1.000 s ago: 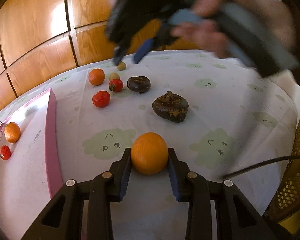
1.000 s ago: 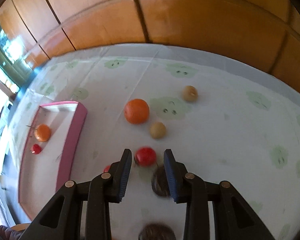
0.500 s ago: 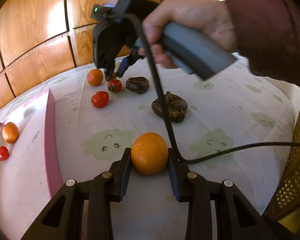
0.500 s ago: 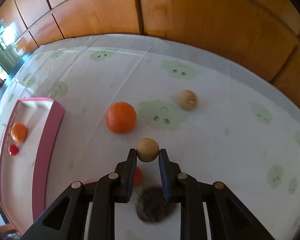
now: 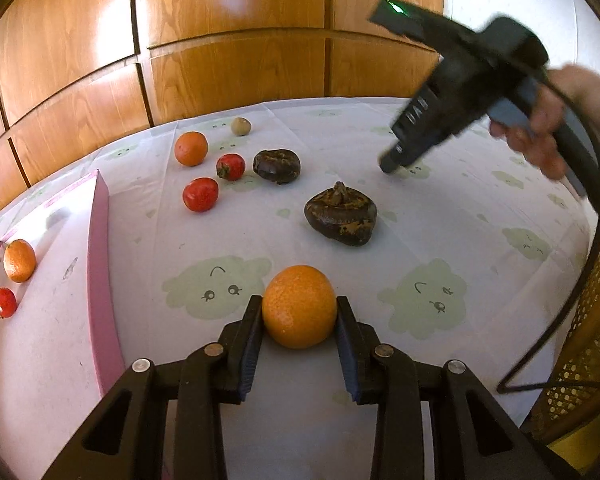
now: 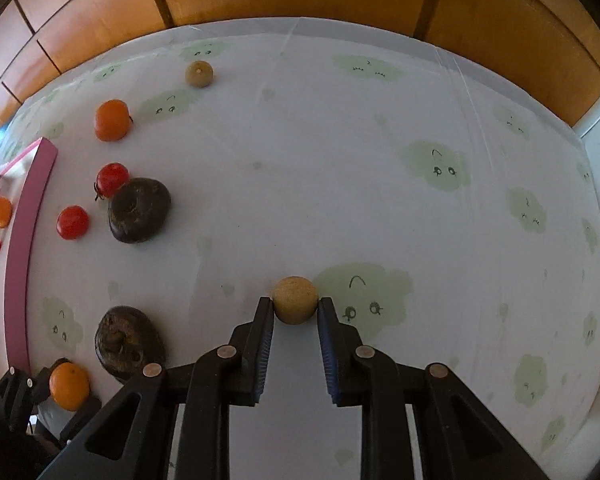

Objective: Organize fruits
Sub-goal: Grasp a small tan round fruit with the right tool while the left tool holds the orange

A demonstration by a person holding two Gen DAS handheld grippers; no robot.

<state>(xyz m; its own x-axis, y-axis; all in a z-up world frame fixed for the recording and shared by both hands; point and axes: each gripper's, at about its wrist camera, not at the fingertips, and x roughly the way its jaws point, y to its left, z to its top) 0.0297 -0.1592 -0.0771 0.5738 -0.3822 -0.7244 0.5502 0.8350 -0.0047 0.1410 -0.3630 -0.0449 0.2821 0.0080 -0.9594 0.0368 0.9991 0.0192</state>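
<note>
The left gripper (image 5: 299, 322) pinches a large orange (image 5: 299, 306) between its two pads, low over the worktop (image 5: 440, 240), which is covered by a pale cloth printed with green cloud faces. The right gripper (image 6: 294, 314) is pressed onto a small tan round fruit (image 6: 294, 299), held at the fingertips above a cloud print on the open right part of the cloth; in the left wrist view this gripper (image 5: 392, 164) is blurred and a hand (image 5: 556, 128) grips its handle, with a black cable (image 5: 572, 300) trailing from it.

Loose fruit lies on the cloth: a second tan fruit (image 6: 199, 73) near the far edge, a smaller orange (image 6: 111, 120) beside it, two red fruits (image 6: 112, 178) (image 6: 73, 222), and two dark brown wrinkled fruits (image 6: 139, 210) (image 6: 128, 344). The upper red fruit touches or just overlaps the nearer-to-wall dark one.

A pink-rimmed tray (image 5: 99, 264) sits at the left, holding a small orange with a stem (image 5: 19, 260) and a small red fruit (image 5: 5, 302), set apart from each other. Wooden panels (image 5: 228, 40) rise behind the worktop
</note>
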